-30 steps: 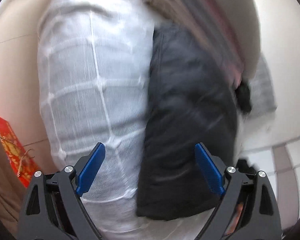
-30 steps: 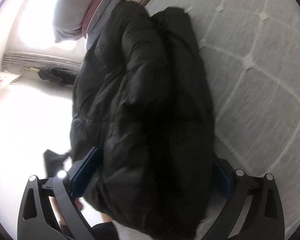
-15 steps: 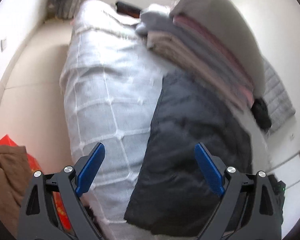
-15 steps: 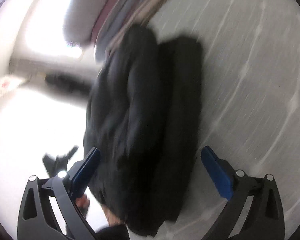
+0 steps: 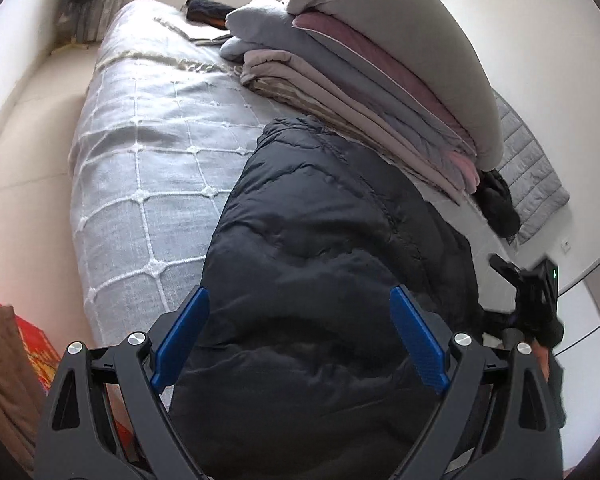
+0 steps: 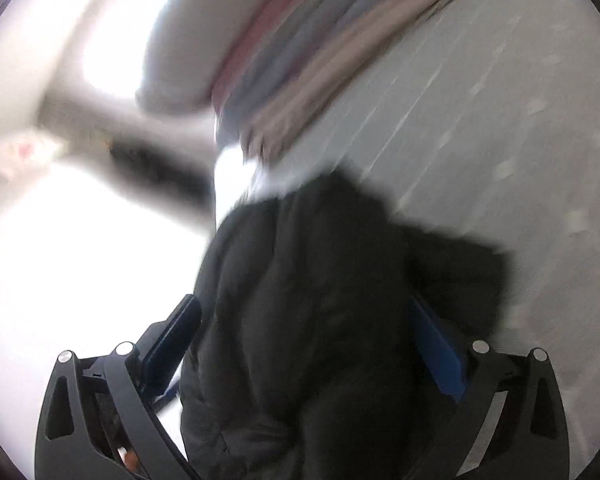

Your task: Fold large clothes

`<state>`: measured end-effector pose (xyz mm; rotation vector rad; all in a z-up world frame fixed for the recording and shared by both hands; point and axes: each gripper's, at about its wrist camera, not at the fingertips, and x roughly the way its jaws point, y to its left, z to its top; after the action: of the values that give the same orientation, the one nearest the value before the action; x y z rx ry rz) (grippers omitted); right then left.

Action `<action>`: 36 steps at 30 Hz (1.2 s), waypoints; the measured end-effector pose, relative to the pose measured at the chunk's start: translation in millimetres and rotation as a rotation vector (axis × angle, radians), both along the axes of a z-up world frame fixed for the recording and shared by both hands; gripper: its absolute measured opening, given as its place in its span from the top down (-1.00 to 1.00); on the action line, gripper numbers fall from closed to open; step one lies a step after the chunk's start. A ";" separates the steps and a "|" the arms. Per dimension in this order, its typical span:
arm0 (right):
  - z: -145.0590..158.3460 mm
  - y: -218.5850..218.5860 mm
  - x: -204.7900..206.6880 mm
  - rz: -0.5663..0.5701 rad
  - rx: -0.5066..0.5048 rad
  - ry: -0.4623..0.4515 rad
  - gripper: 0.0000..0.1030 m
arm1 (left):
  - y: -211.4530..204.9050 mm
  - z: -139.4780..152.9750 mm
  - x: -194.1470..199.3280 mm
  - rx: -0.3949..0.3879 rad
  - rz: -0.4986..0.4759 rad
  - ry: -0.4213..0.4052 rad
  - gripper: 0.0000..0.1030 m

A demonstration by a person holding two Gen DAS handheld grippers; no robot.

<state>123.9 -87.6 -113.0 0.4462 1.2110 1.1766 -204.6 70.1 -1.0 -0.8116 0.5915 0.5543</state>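
Jacket: my black puffer jacket (image 5: pixel 332 264) lies in a long folded bundle on the bed (image 5: pixel 148 168), along the near edge and down to the near corner, so I judge the folding is mostly done.
Why there: the checked bedspread gives me a flat, soft surface; the far side is taken by a stack of folded bedding (image 5: pixel 364 80) with a pillow (image 5: pixel 396 40) on top, touching the jacket's upper end.
Left gripper (image 5: pixel 300 344): I hold it above the jacket, jaws wide apart, blue pads clear of the fabric, gripping nothing.
Right gripper (image 6: pixel 312 352): the view is blurred; the jacket fills the gap between the jaws, which look spread wide, but I cannot tell whether the pads press on it.
Other: a red box (image 5: pixel 32 344) sits on the floor off the bed's left edge.
Next, my guess: square the bundle, or set it by the stack.
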 end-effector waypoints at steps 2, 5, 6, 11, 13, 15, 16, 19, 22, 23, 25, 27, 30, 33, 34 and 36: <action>-15.7 -21.7 13.4 -0.078 -0.015 0.048 -0.89 | 2.4 -2.4 -1.5 -0.036 0.011 -0.024 -0.69; -53.8 -12.5 20.4 -0.053 -0.003 0.219 -0.89 | 2.6 -4.6 3.1 -0.046 0.021 -0.028 -0.69; -59.9 -4.4 19.1 0.004 0.023 0.266 -0.89 | 1.6 -5.4 5.8 -0.043 0.019 -0.020 -0.69; -37.7 19.1 8.1 0.020 -0.025 0.137 -0.89 | 3.2 -7.5 9.2 -0.038 0.027 -0.012 -0.69; -6.6 5.5 5.8 -0.127 -0.032 -0.036 -0.89 | 2.0 -5.1 6.8 -0.036 0.035 -0.025 -0.69; 20.3 7.9 -5.6 -0.126 0.025 -0.127 -0.89 | -5.2 5.0 6.1 0.039 0.047 -0.021 -0.69; 29.2 13.5 -9.8 -0.101 0.053 -0.147 -0.89 | -7.7 8.6 6.9 0.067 0.044 -0.023 -0.69; 54.3 59.9 -36.5 0.063 0.157 -0.158 -0.89 | -15.5 16.0 10.3 0.084 0.003 -0.075 -0.69; 21.9 93.0 -37.8 0.072 0.067 -0.072 -0.89 | -18.7 8.6 22.7 0.071 -0.045 -0.014 -0.71; -3.3 108.8 -35.6 0.063 0.012 -0.035 -0.87 | -19.0 0.6 29.9 0.071 -0.057 0.052 -0.71; -35.4 121.5 -34.8 0.086 -0.025 -0.030 -0.87 | -21.8 -9.4 38.5 0.089 -0.088 0.111 -0.73; -28.3 119.2 -37.5 0.066 -0.045 -0.040 -0.86 | -23.9 -8.8 39.2 0.113 -0.089 0.142 -0.74; 11.4 81.8 -48.2 0.066 -0.011 -0.138 -0.86 | -18.2 -3.2 26.9 0.058 -0.062 0.080 -0.74; 43.5 55.8 -85.7 0.103 0.037 -0.243 -0.86 | -14.5 7.1 14.7 0.025 -0.050 -0.019 -0.74; 42.1 47.9 -102.2 0.115 0.024 -0.254 -0.86 | -14.2 10.7 11.9 0.022 -0.049 -0.049 -0.74; 16.7 49.8 -118.6 0.144 -0.083 -0.245 -0.87 | -16.2 12.9 12.8 0.021 -0.059 -0.064 -0.74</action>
<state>5.3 -37.8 -96.2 0.1485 1.0867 1.2588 -191.8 53.9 11.8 -0.7868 0.5480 0.4778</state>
